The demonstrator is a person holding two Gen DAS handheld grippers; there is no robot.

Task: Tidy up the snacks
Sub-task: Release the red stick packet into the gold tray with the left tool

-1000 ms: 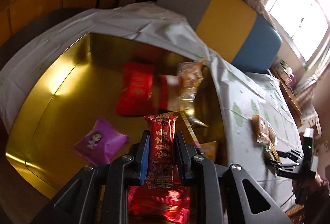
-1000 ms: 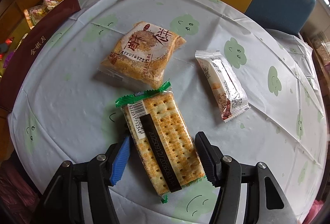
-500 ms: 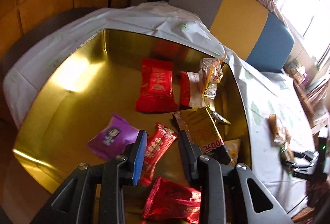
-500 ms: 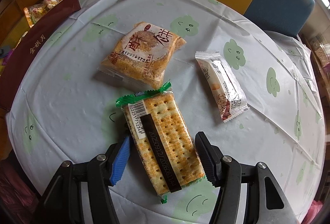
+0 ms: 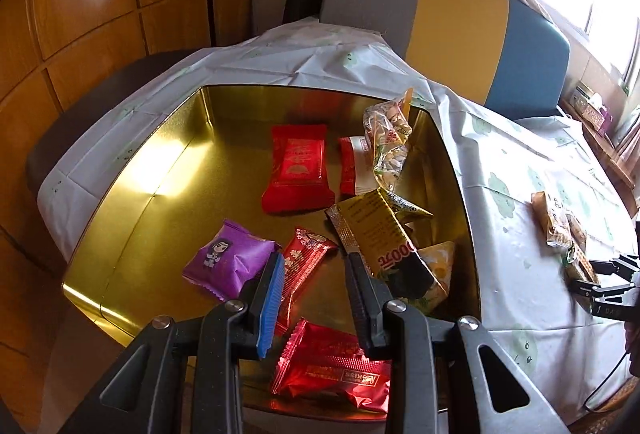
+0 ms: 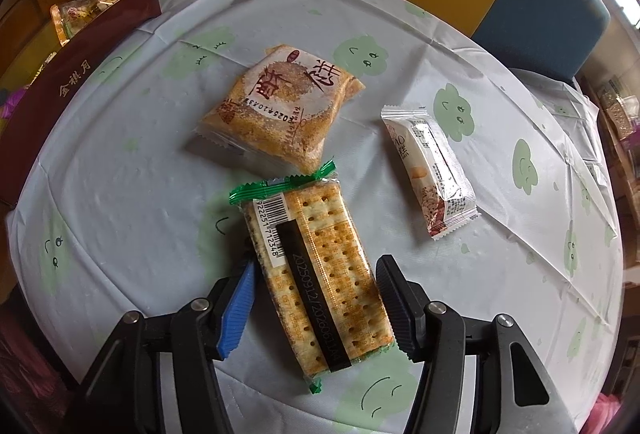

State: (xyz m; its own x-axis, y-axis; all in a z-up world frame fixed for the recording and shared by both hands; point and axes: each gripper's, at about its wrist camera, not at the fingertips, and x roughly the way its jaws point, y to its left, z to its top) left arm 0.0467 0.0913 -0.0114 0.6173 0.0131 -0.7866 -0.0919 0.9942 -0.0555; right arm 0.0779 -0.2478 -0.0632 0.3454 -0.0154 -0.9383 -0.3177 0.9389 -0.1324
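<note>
L gripper (image 5: 314, 276) hangs over gold tin (image 5: 132, 170), jaws apart w/ nothing clamped; slim red snack (image 5: 302, 262) lies loose in tin just below, btwn purple pkt (image 5: 230, 260) and gold pkt (image 5: 374, 230). R gripper (image 6: 314, 294) straddles cracker pack (image 6: 320, 274) on table (image 6: 120, 194), jaws just been closing, pads not yet touching it. Crumb cake pkt (image 6: 280, 114) just beyond, white bar (image 6: 430, 170) far right.

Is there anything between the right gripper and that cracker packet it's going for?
Nothing visible. The right gripper already straddles the cracker packet, one finger on each long side; its jaws have just been closing. The other two snacks lie beyond it.
</note>
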